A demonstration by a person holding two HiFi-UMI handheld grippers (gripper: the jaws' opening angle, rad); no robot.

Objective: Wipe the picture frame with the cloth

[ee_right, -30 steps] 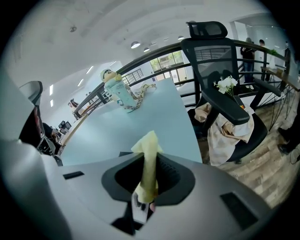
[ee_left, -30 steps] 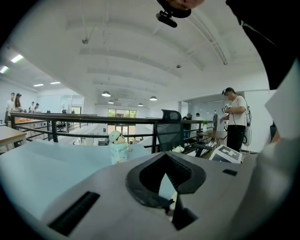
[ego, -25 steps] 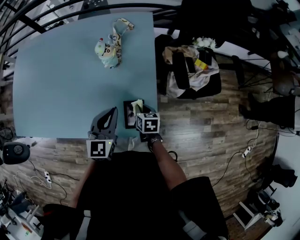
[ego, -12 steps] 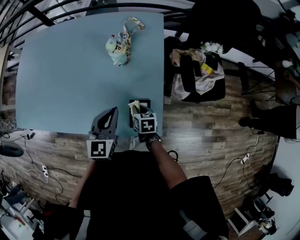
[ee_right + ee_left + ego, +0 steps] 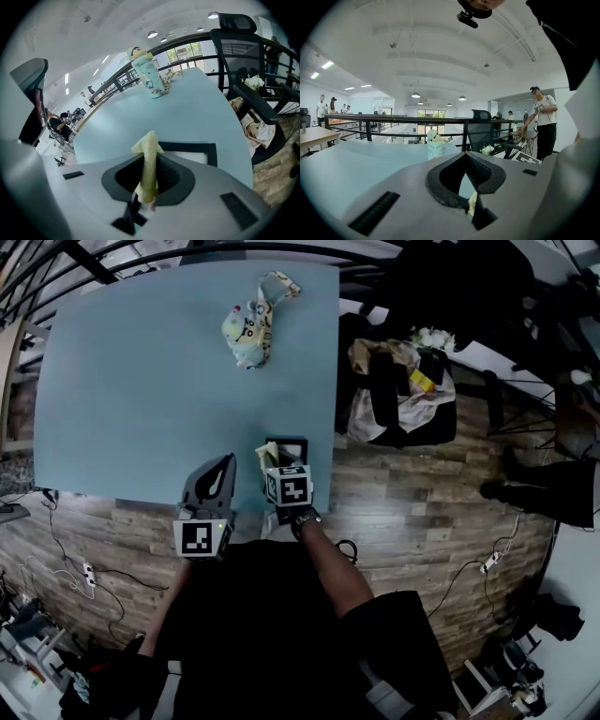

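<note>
A black picture frame (image 5: 292,447) lies flat near the front right corner of the blue table (image 5: 141,399). My right gripper (image 5: 276,463) hovers over the frame's near end, shut on a pale yellow cloth (image 5: 267,453). In the right gripper view the cloth (image 5: 149,161) stands pinched upright between the jaws, with the frame (image 5: 201,149) just beyond them. My left gripper (image 5: 226,461) hangs over the table's front edge, left of the frame. Its jaws meet at the tips with nothing between them (image 5: 465,155).
A pale green patterned bottle with a strap (image 5: 247,329) stands at the table's far side, also seen as the bottle (image 5: 151,77). A black office chair (image 5: 398,399) piled with bags stands right of the table. Railings run behind the table.
The head view has drifted, so the table sits further right in the picture. The right gripper with the cloth is now more squarely over the frame. The left gripper has held still.
</note>
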